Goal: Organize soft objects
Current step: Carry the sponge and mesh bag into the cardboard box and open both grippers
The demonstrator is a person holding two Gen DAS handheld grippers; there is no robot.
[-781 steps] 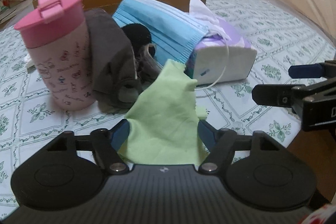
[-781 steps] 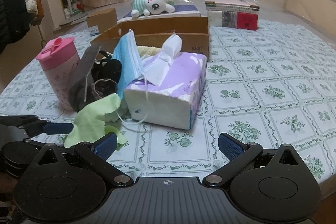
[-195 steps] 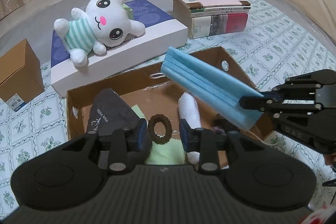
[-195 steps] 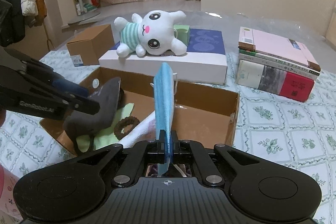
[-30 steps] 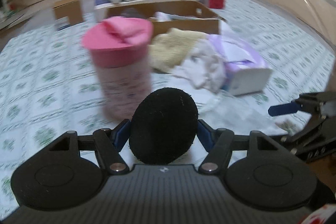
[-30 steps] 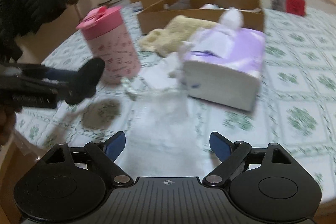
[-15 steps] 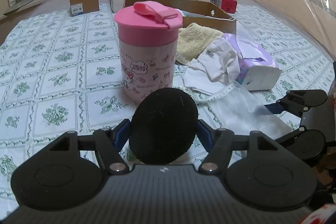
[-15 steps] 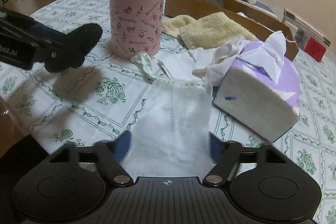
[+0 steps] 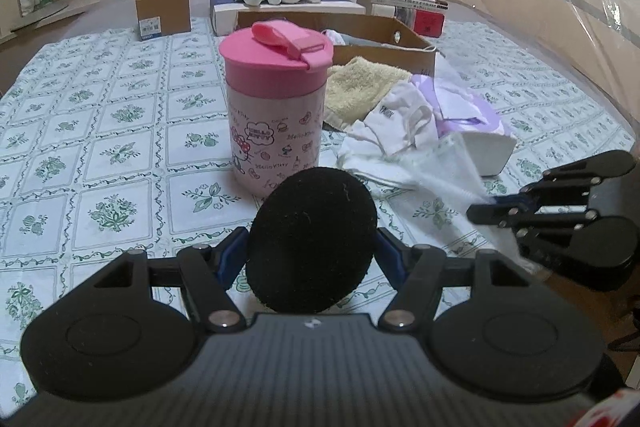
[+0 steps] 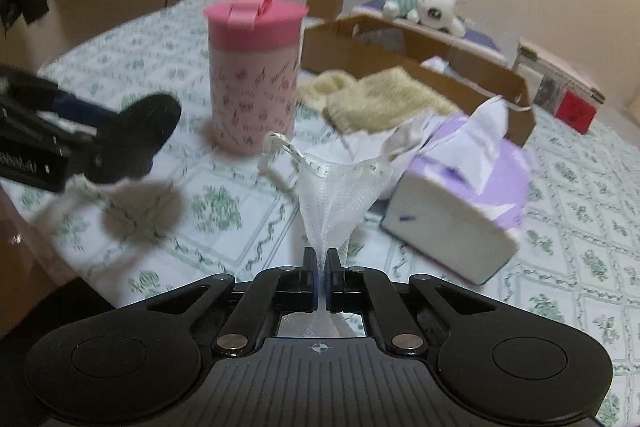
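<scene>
Between my left tongs sits a round black pad; the fingers stand fairly wide and press its two edges, holding it upright and clear of the worktop so it can travel to the cardboard box behind the pink cup. My right tongs come in from the right, pinching the white mesh bag. The yellow towel and white cloth lie loose beside the tissue box, awaiting their turn.

From the right wrist view, my right tongs are closed almost fully on the mesh bag, whose mouth fans upward, lifted off the worktop. Half a second ago these tongs were spread wide with the bag lying flat between them; now they grip it. The left tongs' hold on the pad is unchanged.
</scene>
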